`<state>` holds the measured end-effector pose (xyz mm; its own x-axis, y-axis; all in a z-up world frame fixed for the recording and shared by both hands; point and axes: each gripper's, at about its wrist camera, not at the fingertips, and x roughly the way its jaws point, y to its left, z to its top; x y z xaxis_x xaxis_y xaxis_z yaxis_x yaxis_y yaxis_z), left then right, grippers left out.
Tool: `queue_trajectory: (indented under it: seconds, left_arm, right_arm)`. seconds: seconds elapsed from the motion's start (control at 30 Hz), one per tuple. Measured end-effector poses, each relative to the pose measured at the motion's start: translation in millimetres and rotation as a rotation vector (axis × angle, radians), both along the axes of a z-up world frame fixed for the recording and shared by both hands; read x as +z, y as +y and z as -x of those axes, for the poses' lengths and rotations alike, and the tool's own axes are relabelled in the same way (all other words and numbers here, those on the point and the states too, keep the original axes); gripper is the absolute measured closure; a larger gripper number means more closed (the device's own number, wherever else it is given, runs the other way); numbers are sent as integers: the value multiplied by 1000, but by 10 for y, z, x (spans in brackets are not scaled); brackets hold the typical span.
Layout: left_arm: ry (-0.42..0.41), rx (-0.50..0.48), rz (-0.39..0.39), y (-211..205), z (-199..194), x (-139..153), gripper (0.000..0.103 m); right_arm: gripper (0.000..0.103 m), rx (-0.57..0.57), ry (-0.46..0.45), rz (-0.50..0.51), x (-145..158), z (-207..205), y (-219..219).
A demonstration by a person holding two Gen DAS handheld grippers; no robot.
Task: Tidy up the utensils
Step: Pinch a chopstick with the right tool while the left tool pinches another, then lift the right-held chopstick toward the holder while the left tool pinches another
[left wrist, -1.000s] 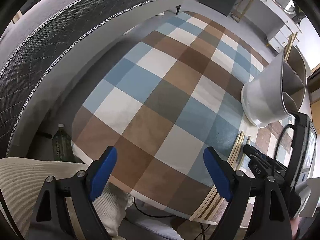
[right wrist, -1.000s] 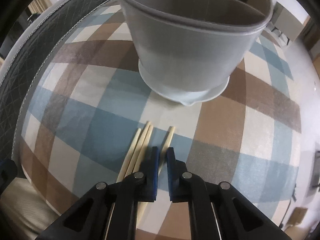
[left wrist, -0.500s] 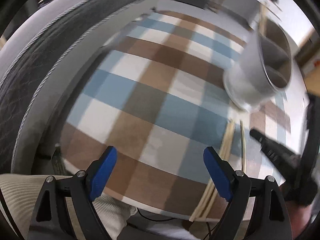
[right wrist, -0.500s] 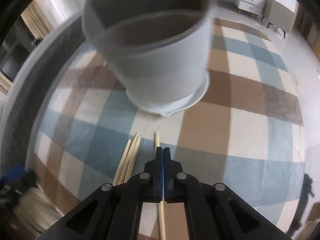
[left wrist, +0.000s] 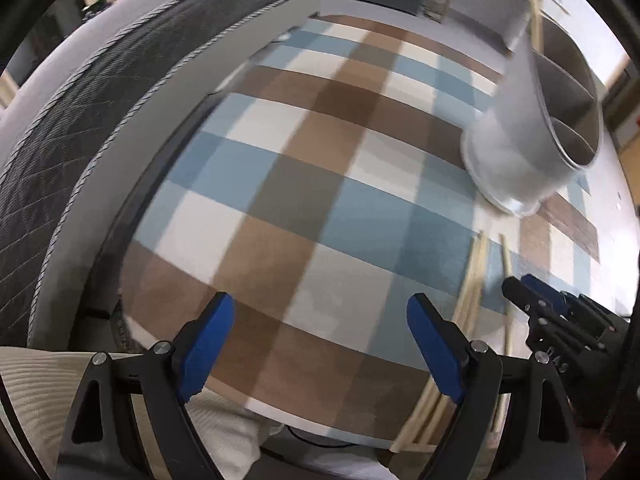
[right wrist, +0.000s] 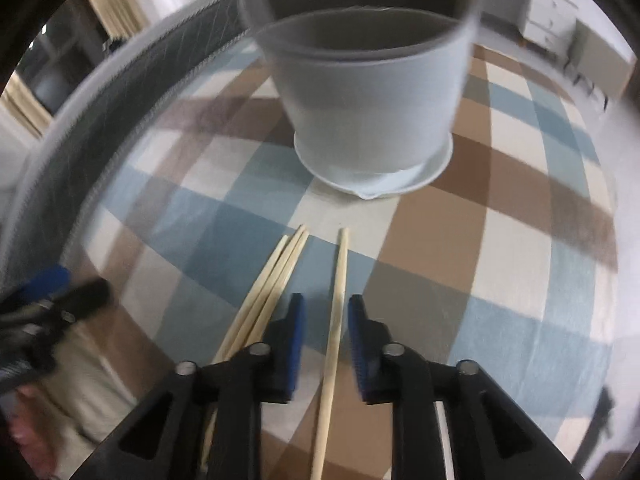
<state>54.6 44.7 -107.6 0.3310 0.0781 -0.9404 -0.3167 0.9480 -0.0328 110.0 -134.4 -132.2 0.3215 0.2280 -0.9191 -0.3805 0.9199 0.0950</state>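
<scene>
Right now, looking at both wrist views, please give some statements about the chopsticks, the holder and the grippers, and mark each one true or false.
1. The right gripper is open around a single chopstick. True.
2. The left gripper holds a chopstick. False: it is open and empty.
3. The holder lies on its side. False: it stands upright on the tablecloth.
4. A bundle of chopsticks lies left of the single one. True.
5. The holder has a divider inside. True.

Holder (right wrist: pixel 368 92) rim cropped, blurred; chopstick (right wrist: pixel 334 332) end cut off.
</scene>
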Motion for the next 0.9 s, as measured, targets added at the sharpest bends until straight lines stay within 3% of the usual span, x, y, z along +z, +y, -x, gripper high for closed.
queue_trajectory:
  seconds: [0.07,0.23,0.27,0.33,0.63,0.77,0.9]
  left_arm:
    - [7,40,10,95,4,-14,18]
    - [23,111,33,222,11,-52,18]
    - [25,117,37,227,16,-52,18]
    - [29,114,44,221,25,-55,18]
    - [36,55,30,95,18,-82,18]
    - [37,58,35,99,30,-85,18]
    - [29,48,50,82,31,-70,18]
  right_arm:
    - [81,3,11,44,-81,-36,53]
    - [83,70,-69,147,-109,-35,266]
    - [83,67,-68,134,-113,-61,270]
    - [97,37,-67,107,-127,-139,241]
    - [98,-141,36,-155,-108,-411,-223]
    - [98,-198,50,-252,-69,-473,-383]
    - [98,-217,4,-308,86,-481,-461]
